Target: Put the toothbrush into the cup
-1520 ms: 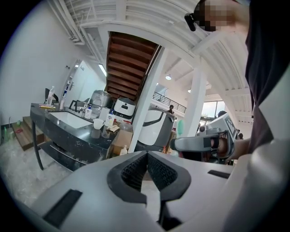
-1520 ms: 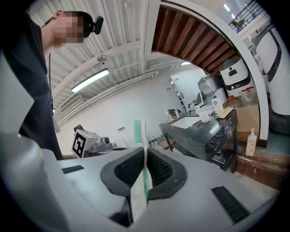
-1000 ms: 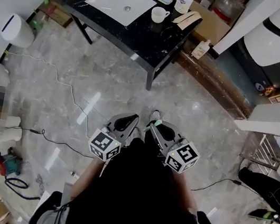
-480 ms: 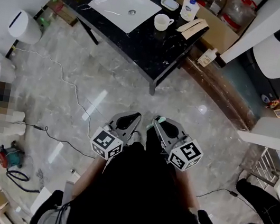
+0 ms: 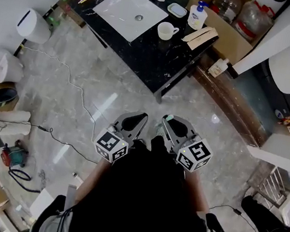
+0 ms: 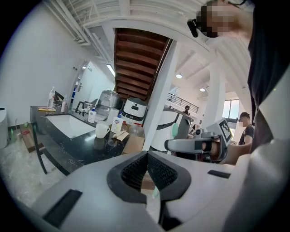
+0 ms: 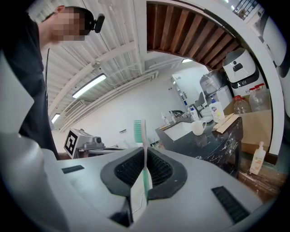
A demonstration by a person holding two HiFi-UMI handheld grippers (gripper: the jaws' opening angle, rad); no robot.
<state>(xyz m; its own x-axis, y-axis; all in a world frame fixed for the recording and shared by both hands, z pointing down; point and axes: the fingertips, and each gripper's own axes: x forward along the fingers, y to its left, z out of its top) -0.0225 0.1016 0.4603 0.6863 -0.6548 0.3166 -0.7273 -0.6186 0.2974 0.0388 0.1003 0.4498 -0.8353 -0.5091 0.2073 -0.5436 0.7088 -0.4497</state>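
A white cup (image 5: 165, 31) stands on the black table (image 5: 160, 60), to the right of the sink; it also shows in the gripper views (image 6: 101, 130) (image 7: 198, 127). My right gripper (image 5: 166, 122) (image 7: 145, 154) is shut on a white and green toothbrush (image 7: 143, 136), which stands upright between the jaws, bristles on top. My left gripper (image 5: 140, 119) (image 6: 147, 155) is shut with nothing in it. Both are held close to the person's body, over the marble floor and well short of the table.
A white sink basin (image 5: 132, 6), a soap dish (image 5: 177, 10), a pump bottle (image 5: 196, 16) and a wooden piece (image 5: 199, 34) share the table. Behind it is a cardboard box (image 5: 231, 36). Cables (image 5: 72, 86) cross the floor; a white bin (image 5: 32, 25) stands at the left.
The table and cup have shifted lower and right in the head view, so the person has come closer to them. Both grippers stay shut near the body.
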